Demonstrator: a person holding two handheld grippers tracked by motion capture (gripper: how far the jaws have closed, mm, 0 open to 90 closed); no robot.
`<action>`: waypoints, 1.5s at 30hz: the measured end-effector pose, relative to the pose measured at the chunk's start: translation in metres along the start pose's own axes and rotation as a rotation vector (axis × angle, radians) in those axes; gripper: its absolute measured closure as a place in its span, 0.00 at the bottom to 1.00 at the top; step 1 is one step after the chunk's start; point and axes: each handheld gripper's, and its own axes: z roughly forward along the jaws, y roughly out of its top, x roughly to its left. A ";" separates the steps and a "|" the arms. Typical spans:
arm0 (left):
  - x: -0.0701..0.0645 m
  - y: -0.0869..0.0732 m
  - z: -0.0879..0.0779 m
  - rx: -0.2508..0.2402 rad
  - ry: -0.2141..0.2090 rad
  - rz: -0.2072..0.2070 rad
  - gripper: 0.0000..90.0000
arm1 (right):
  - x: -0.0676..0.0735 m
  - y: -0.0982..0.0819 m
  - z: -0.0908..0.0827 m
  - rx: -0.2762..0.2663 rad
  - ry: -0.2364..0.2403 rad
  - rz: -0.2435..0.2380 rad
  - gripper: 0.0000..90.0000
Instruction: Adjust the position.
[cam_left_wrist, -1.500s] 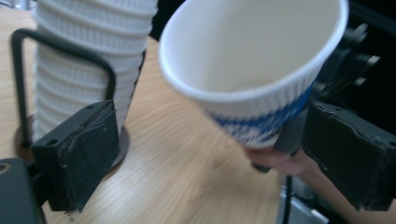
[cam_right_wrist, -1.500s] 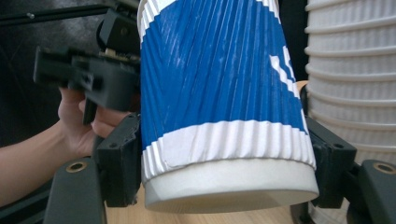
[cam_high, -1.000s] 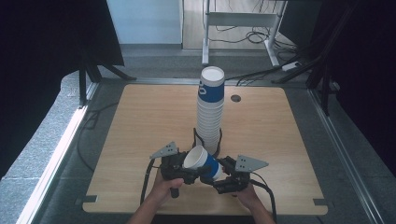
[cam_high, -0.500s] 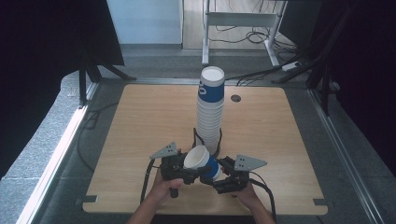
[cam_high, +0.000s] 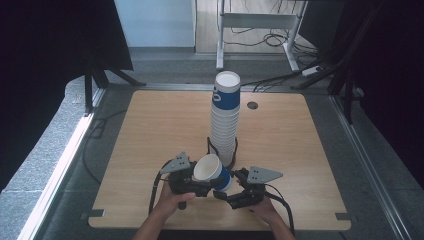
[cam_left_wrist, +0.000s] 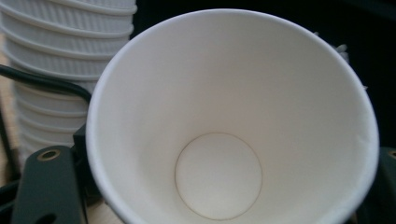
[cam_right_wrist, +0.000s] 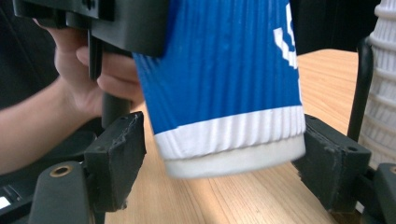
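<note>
We have one blue paper cup (cam_high: 212, 171) off the tall stack (cam_high: 225, 120) and lifted at the near edge of the counter (cam_high: 150, 130), just near of that stack. The left gripper (cam_high: 192, 179) has just been closing its fingers and now pinches the cup's rim. The right gripper (cam_right_wrist: 219, 161) stands wide around the cup's base — fingers not touching, as far as we see. Left to do, we judge: set this cup down and pull the remaining cups.
</note>
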 end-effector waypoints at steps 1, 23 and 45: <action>-0.001 0.001 -0.001 0.012 0.008 0.011 0.22 | 0.000 0.000 0.000 0.007 -0.002 -0.004 0.23; -0.012 0.000 0.008 0.241 0.211 0.179 0.22 | 0.006 0.001 0.001 0.146 -0.101 -0.125 0.19; -0.023 -0.010 0.027 0.374 0.246 0.291 0.22 | 0.017 -0.006 0.022 0.239 -0.160 -0.224 0.20</action>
